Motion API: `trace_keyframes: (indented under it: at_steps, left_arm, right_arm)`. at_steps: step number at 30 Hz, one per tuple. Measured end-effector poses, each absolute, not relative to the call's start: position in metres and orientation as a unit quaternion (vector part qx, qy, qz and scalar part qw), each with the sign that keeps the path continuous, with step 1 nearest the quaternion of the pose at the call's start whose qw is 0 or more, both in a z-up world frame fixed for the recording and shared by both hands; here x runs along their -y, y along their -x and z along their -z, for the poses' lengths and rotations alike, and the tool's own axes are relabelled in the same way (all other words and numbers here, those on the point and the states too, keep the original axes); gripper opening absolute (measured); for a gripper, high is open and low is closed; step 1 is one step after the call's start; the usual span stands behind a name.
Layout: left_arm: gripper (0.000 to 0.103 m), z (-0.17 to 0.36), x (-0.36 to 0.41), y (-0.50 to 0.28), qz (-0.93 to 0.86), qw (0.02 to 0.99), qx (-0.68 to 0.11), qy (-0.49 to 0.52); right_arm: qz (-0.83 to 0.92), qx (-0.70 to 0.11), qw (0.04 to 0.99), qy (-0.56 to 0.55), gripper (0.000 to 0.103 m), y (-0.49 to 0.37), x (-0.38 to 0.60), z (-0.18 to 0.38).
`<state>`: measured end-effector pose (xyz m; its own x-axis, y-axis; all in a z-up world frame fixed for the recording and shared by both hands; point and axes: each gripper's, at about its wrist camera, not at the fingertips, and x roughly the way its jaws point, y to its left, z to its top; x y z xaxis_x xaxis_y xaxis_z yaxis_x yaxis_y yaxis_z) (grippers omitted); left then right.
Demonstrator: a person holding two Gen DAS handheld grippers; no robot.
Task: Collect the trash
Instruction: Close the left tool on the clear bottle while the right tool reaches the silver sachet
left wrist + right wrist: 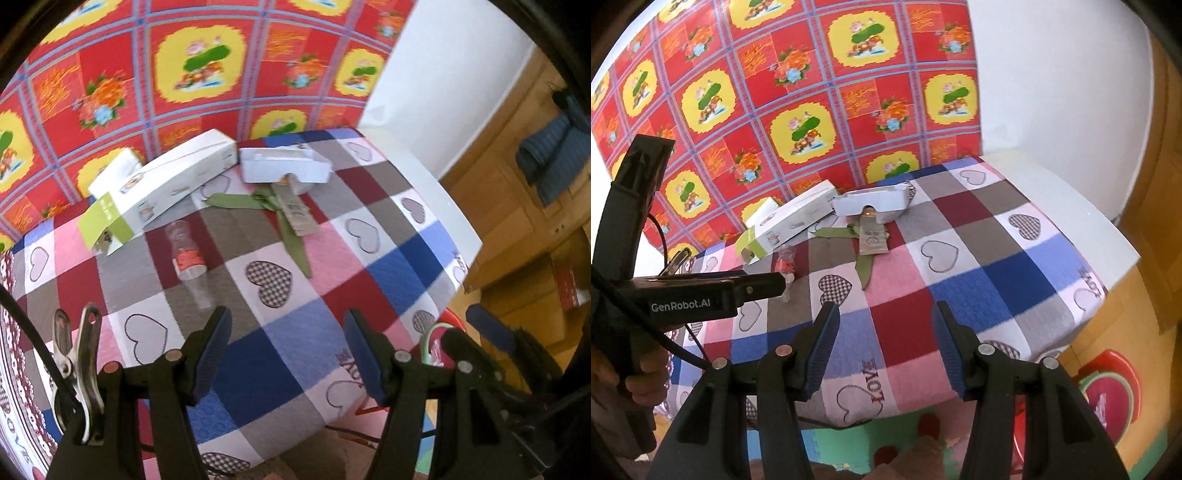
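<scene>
Trash sits in a cluster at the far side of the desk (424,206), against the red patterned backdrop (147,74) — well apart from both grippers.

Handling, as a guess: the clear plastic bottle (190,264) w/ red label lies on its side, nearest; looks empty, so light, slippery, likely to roll — take it across the body at the label. The long white carton (162,188) w/ green end is light but crushable; grip across its narrow width, near the middle. The open white box (284,166) is flimsy — pinch 1 wall. The green ribbon (291,229) and the flat tube (295,210) on it are limp, so pick at the knot.

Left gripper (288,354): fingers wide apart, nothing between. Right gripper (886,350): same, empty. A red bin (1108,384) shows on the floor at the right
</scene>
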<state>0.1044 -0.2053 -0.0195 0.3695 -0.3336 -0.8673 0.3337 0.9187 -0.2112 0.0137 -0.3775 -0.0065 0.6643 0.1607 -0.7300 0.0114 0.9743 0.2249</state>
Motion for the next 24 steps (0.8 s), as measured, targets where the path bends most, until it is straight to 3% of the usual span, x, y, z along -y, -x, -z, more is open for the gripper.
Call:
trace_keyframes:
  at_steps: [24]
  left_arm:
    - [0.067, 0.063, 0.191, -0.187, 0.071, 0.814, -0.573, 0.067]
  right_arm:
    - [-0.158, -0.463, 0.865, -0.111, 0.053, -0.135, 0.398, 0.055]
